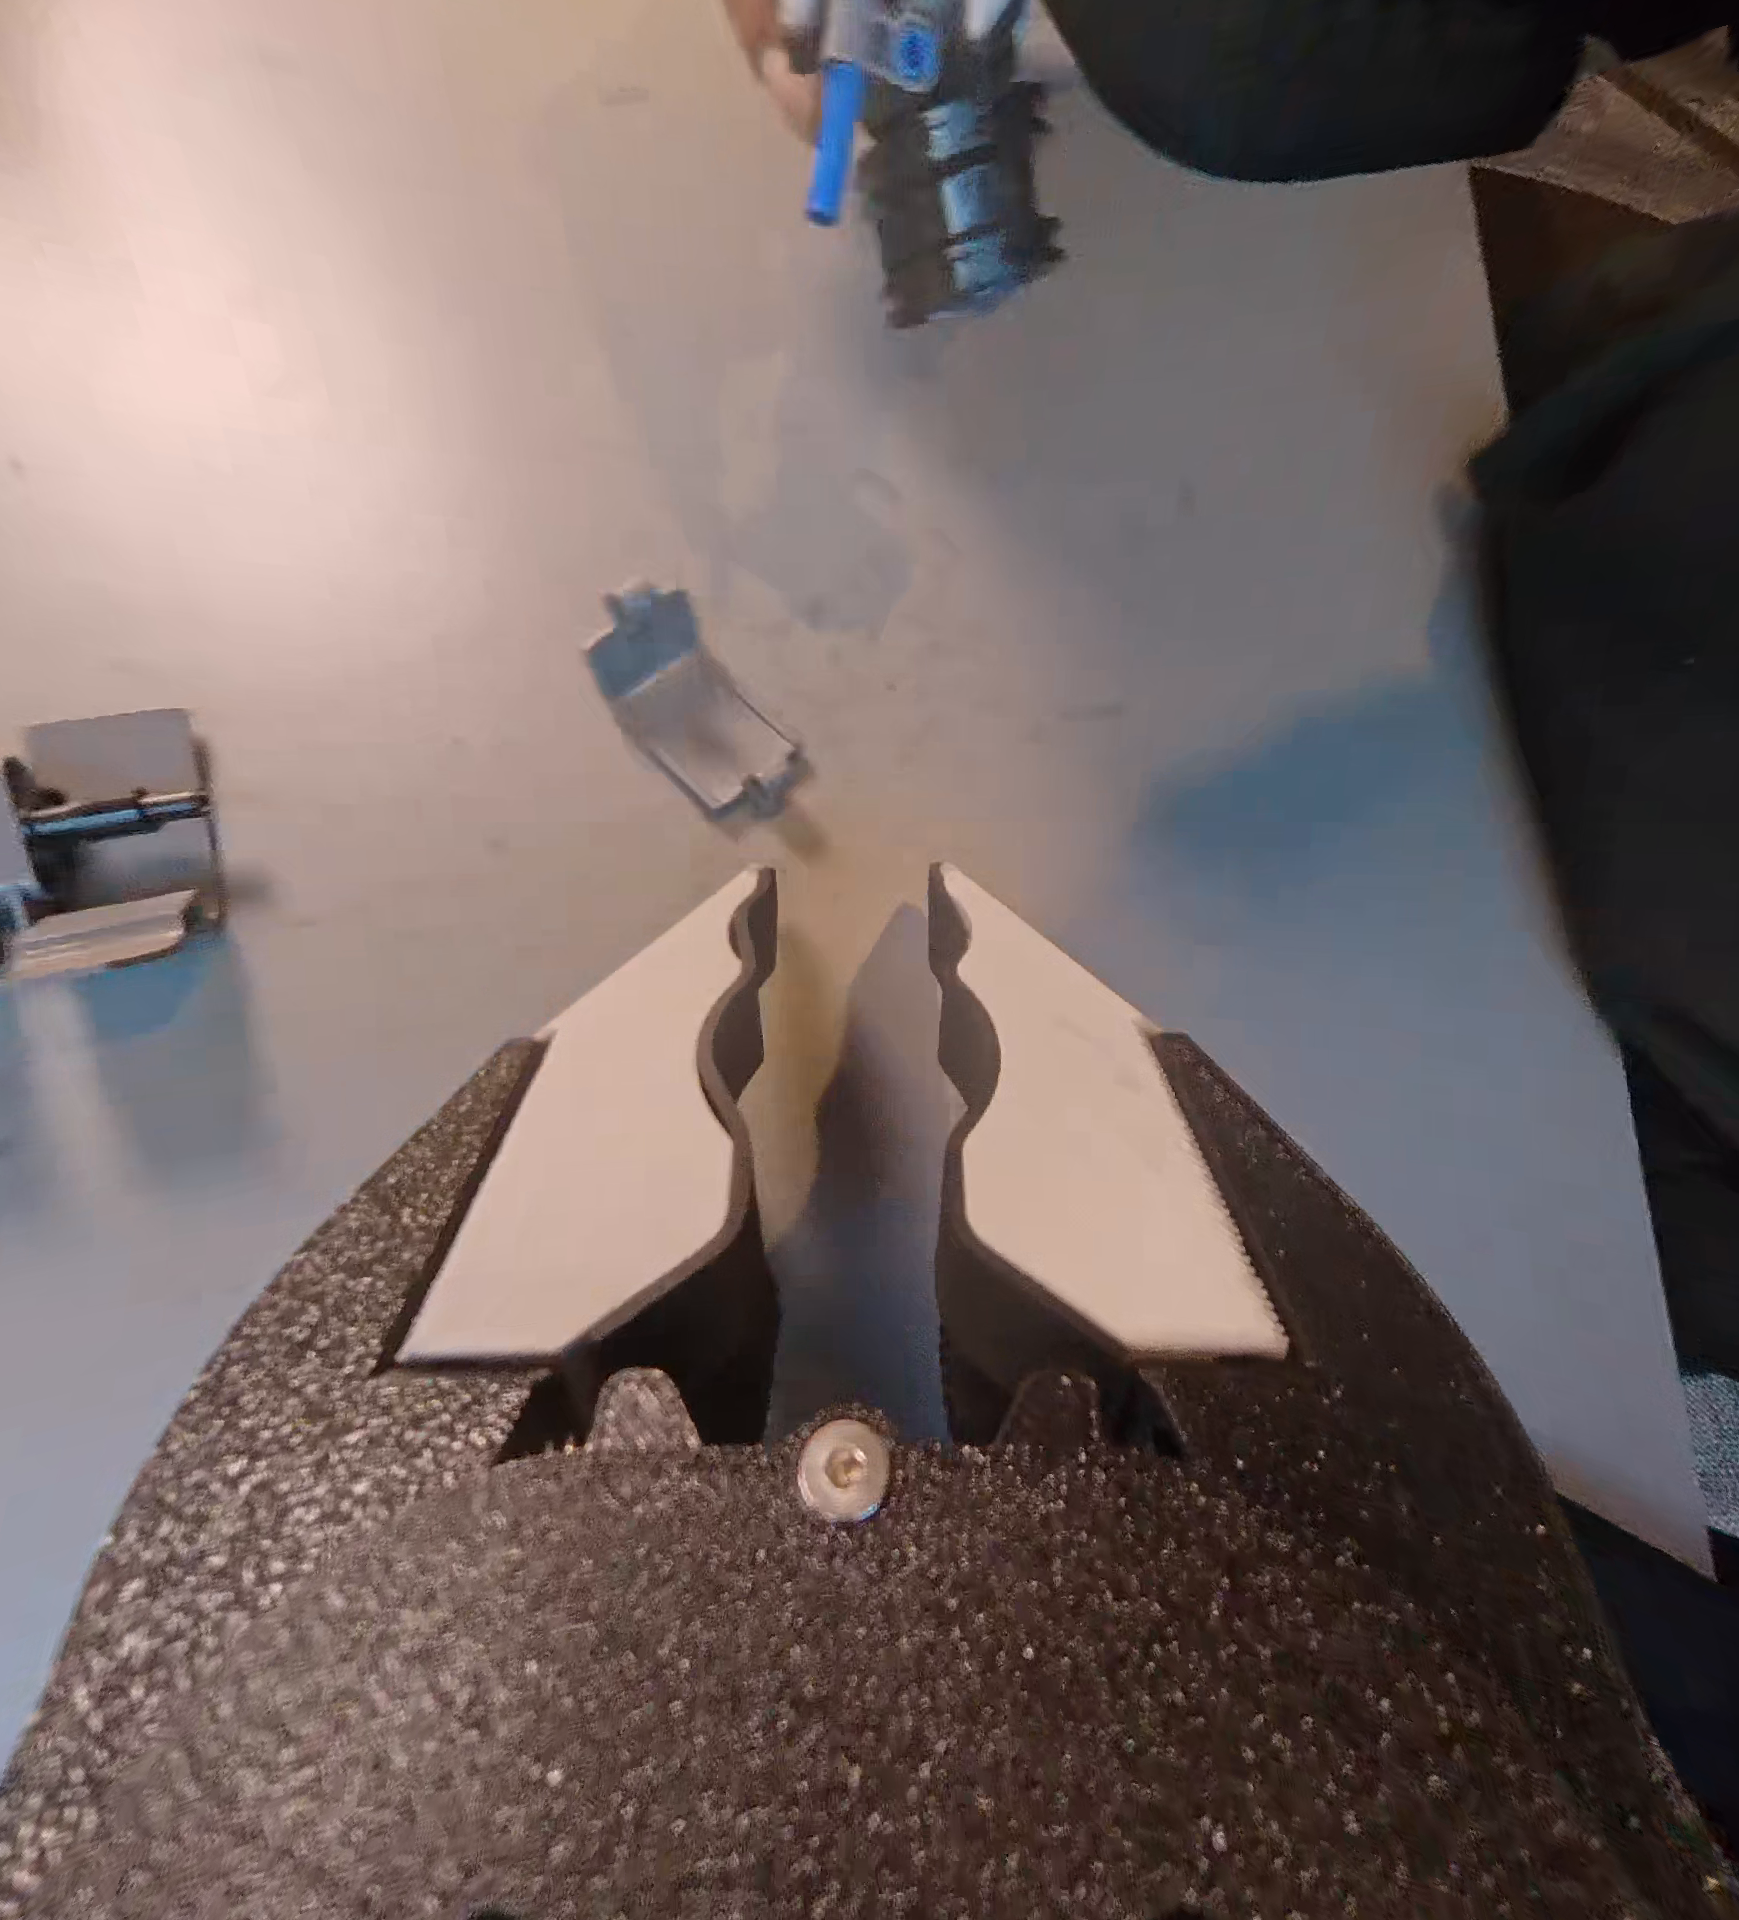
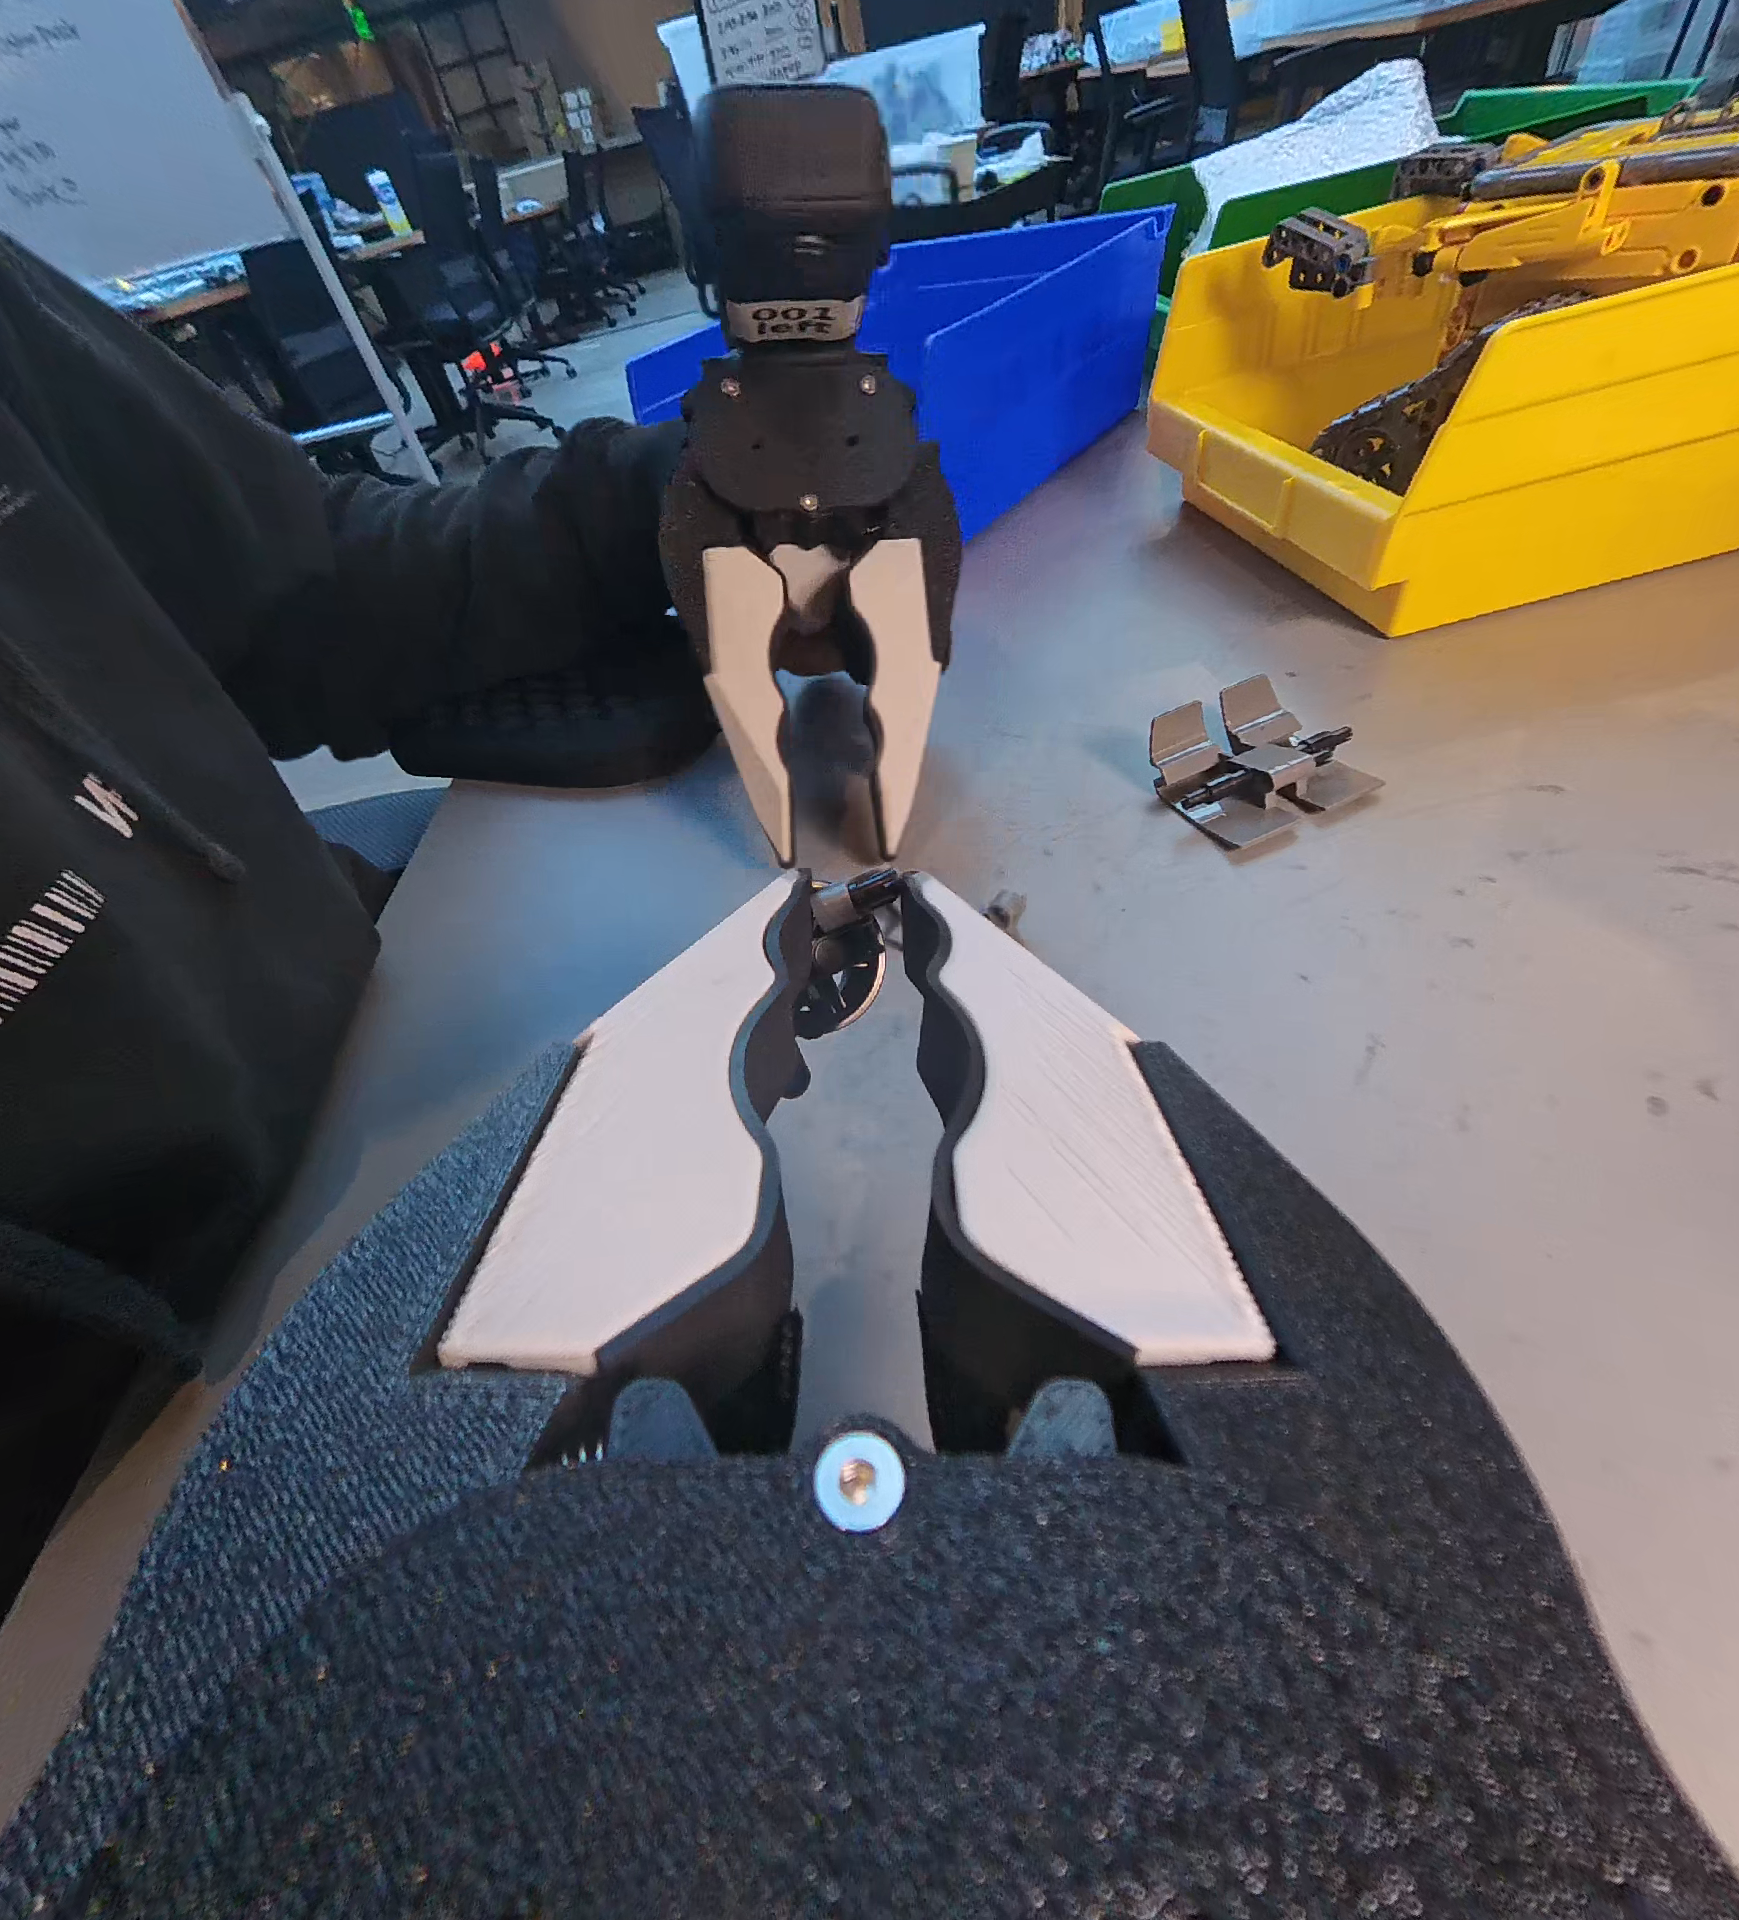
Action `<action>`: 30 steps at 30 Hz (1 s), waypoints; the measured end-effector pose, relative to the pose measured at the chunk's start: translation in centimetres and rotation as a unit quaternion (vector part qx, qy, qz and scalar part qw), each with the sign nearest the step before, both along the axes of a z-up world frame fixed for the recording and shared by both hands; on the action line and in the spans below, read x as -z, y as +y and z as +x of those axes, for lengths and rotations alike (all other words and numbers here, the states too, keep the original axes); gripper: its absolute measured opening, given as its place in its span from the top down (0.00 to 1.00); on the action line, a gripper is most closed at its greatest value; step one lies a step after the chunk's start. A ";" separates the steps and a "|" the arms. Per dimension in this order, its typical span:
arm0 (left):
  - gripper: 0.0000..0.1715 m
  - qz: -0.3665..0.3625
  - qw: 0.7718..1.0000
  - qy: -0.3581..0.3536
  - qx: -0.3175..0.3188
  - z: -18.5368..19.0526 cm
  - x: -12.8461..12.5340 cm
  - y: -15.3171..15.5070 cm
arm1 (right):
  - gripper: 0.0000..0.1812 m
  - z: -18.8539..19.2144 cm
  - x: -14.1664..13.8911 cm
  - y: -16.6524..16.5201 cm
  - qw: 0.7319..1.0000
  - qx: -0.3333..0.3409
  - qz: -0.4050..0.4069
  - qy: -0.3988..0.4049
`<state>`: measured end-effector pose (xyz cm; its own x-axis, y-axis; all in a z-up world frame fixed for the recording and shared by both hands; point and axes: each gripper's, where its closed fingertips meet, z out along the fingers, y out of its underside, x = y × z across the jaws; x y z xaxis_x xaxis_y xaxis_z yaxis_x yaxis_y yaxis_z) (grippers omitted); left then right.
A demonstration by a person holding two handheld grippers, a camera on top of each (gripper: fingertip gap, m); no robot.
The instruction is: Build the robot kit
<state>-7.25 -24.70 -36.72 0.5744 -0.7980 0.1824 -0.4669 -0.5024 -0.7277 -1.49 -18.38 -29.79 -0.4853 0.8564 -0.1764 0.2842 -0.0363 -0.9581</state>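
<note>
My right gripper (image 2: 854,881) is shut on a small black-and-grey toy gear assembly (image 2: 841,966), held above the grey table (image 2: 1364,1039). My left gripper (image 2: 836,836) faces it from just beyond, tips down, open and empty. In the left wrist view my left gripper (image 1: 852,878) hovers open over the table (image 1: 325,416), just short of a single grey track link (image 1: 693,717). A blurred black gear stack with a blue pin (image 1: 958,197) shows at the top edge. It seems to be the held assembly.
Joined grey track links (image 2: 1249,769) lie to the right, also in the left wrist view (image 1: 65,831). A yellow bin (image 2: 1467,499) holding a yellow toy machine, a blue bin (image 2: 1000,343) and a green bin stand behind. A person's black sleeve (image 2: 429,582) is at left. The grippers' ends are close to 12 cm from one another.
</note>
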 end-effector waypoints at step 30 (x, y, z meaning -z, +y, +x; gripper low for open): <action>0.87 0.126 0.987 0.099 -0.008 1.7 0.2 2.3 | 0.91 0.1 0.3 0.0 1.000 -0.001 0.004 -0.007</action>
